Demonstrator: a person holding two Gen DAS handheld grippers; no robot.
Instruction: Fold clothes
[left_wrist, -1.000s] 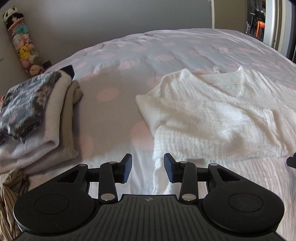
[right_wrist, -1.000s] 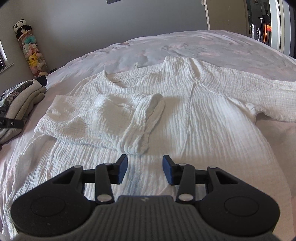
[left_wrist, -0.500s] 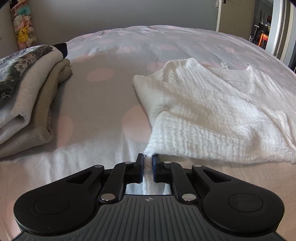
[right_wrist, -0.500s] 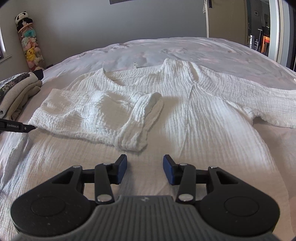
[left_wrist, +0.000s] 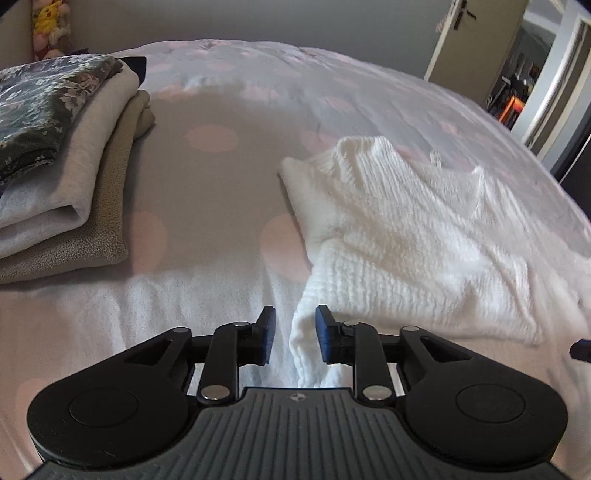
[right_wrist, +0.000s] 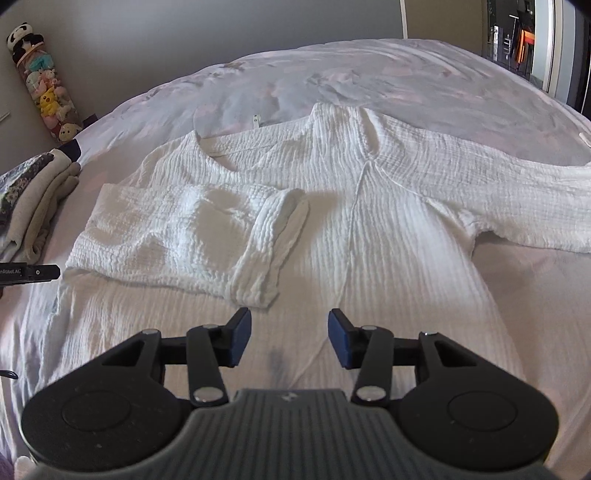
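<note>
A white crinkled shirt (right_wrist: 388, 229) lies flat on the bed, collar at the far side. Its left sleeve (right_wrist: 177, 236) is folded across the chest; the other sleeve stretches out to the right. My left gripper (left_wrist: 295, 332) is at the shirt's (left_wrist: 406, 229) left side edge, open, with a fold of that edge standing between its fingers and touching neither pad clearly. My right gripper (right_wrist: 290, 338) hovers open over the shirt's lower body, nothing between its fingers. The left gripper's tip (right_wrist: 37, 272) shows at the left of the right wrist view.
A stack of folded clothes (left_wrist: 62, 166), dark floral on top, sits on the bed's left side. The bedcover (left_wrist: 221, 177) is pale with pink dots. Plush toys (right_wrist: 48, 96) hang by the far-left wall. An open doorway (left_wrist: 517, 74) is far right.
The left gripper moved in to the shirt's side edge, nearly shut half a second ago, and has now opened partway. The right gripper stayed open and shifted slightly.
</note>
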